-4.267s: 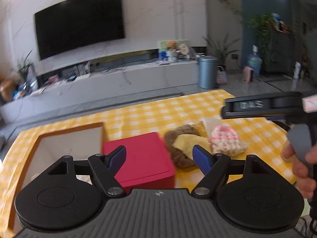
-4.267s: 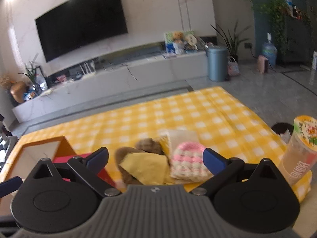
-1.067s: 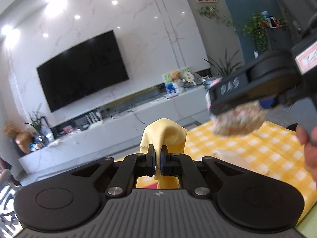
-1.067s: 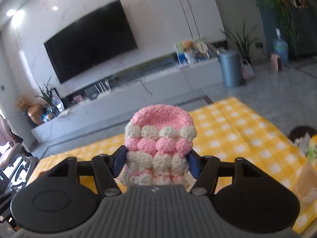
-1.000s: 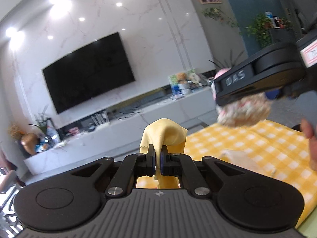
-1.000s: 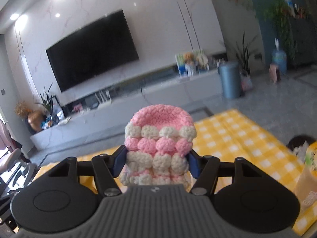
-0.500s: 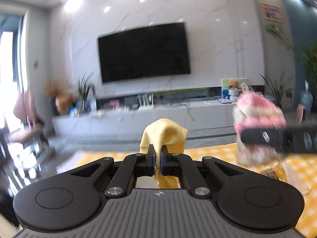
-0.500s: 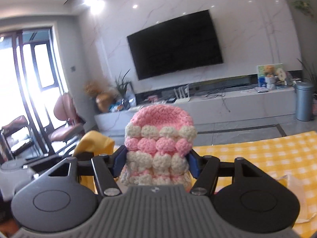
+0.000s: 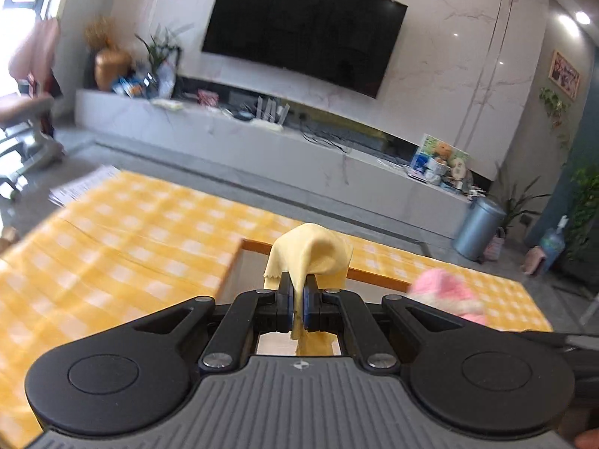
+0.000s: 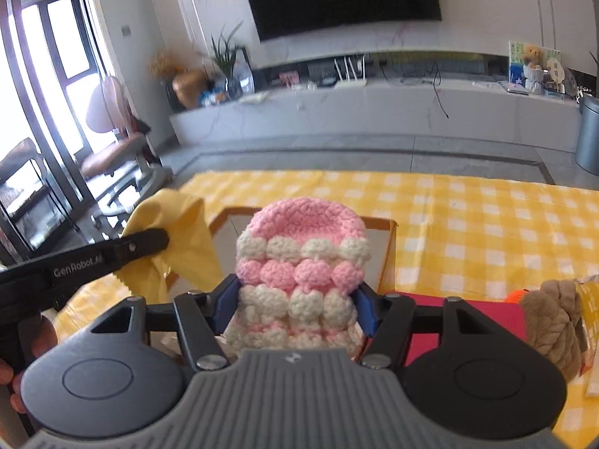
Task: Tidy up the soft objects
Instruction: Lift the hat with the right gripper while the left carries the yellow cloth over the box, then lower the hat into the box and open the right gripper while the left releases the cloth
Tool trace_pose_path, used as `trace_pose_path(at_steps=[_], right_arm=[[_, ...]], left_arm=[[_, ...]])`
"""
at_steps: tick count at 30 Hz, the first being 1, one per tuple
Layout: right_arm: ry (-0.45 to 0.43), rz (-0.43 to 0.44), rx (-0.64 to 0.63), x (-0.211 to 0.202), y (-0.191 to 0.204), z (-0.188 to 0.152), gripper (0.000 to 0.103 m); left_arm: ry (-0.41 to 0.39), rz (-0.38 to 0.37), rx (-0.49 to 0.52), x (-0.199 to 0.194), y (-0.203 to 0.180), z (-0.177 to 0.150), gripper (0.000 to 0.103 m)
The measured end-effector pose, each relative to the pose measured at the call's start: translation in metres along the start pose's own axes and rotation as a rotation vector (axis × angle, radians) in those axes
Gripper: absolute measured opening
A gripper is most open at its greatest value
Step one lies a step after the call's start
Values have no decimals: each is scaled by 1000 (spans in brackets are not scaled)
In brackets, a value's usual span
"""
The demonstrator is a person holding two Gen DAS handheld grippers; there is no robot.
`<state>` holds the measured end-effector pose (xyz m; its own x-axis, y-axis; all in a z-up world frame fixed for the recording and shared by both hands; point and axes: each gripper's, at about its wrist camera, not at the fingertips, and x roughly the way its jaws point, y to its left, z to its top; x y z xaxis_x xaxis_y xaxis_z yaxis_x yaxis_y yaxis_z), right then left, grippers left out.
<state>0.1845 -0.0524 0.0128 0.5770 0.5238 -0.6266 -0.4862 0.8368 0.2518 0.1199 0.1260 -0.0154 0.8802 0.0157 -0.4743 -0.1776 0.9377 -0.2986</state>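
left gripper (image 9: pixel 298 308): clamped on yellow cloth (image 9: pixel 310 252) | right gripper (image 10: pixel 295 308): squeezing pink-and-white crochet hat (image 10: pixel 301 273) | open box (image 10: pixel 389 247): just beyond and below both loads, left gripper at its left side

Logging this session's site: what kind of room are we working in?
Most likely a home living room: a big wall-mounted TV, a long low media console under it, and houseplants.
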Motion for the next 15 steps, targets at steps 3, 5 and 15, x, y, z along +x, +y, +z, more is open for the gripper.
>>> trace_pose_path(at_steps=[3,5,15], right_arm=[[53,-16,-5,25,2,6,62],[76,-7,-3,39,3,7,62],[78,-39,-29,65,5,-7,84]], left_arm=[[45,-14,-23,14,3,-7,5],[60,18,-9,17,4,-13,5],[79,59,19,16,1,-14,5]])
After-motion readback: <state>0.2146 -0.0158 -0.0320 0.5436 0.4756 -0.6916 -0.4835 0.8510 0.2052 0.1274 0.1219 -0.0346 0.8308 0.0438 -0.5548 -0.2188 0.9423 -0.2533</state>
